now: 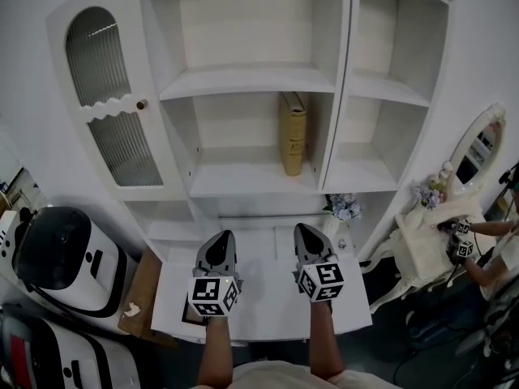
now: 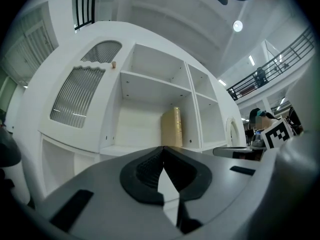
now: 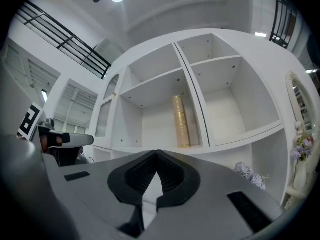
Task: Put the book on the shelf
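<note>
A tan book [image 1: 293,133] stands upright at the right end of the white shelf unit's [image 1: 251,79] middle compartment, leaning on its side wall. The same book [image 2: 172,127] shows in the left gripper view, and the book [image 3: 181,121] in the right gripper view. My left gripper [image 1: 220,235] and right gripper [image 1: 302,230] are held side by side below the shelf, well short of the book. Both are shut with nothing between their jaws.
A cabinet door [image 1: 113,104] with ribbed glass stands open at the left of the shelf. A white and black machine [image 1: 57,258] sits at the lower left. A small flower bunch [image 1: 346,207] is at the shelf's lower right. A person [image 1: 478,241] works at a white dresser on the right.
</note>
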`<state>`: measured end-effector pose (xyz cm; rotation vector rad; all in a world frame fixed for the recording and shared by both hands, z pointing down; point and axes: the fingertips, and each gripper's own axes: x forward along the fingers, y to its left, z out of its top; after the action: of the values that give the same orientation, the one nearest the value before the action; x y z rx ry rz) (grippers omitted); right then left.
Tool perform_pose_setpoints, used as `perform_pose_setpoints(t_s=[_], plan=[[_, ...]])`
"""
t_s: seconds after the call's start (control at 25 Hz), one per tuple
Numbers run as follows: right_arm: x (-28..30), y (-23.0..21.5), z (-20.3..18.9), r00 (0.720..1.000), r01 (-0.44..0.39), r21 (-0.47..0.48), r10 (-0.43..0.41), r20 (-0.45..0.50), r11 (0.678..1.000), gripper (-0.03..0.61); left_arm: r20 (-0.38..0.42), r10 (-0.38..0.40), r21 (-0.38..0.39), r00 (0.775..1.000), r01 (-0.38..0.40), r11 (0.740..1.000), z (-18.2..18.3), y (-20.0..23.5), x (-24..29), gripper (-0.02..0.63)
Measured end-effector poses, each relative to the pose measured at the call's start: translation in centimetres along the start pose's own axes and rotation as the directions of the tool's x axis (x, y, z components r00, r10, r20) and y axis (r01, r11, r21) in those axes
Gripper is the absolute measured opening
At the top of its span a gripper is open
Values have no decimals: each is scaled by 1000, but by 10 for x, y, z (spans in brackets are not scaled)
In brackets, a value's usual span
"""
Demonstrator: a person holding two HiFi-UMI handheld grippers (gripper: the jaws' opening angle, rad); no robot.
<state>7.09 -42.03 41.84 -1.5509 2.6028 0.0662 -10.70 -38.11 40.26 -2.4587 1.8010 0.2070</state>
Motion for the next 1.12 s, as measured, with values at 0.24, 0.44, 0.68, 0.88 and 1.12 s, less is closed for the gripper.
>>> perform_pose_setpoints(t_s=[0.24,0.44,0.68,0.88,1.12], plan=[[-1,0,-2,1000,9,-2,-9,-5,1000,26,1,-8,8,1000,8,1000,-3,-2,0,17],[-2,2,-1,1000,9,-26,-9,1,1000,26,-1,-9,11,1000,9,1000,-5,-3,0,17],[-4,2,0,1000,9,-29,-9,1,1000,26,-5,-5,18,1000,5,1000,-7,0,-1,17],[-3,3,3,1000,4,-42,-4,8,999,26,-23,24,18,999,-24,1000,-13,14,-3,17],[0,5,8,1000,-2,-59,3,14,998,26,-15,22,26,1000,-22,999,-11,14,-4,17]])
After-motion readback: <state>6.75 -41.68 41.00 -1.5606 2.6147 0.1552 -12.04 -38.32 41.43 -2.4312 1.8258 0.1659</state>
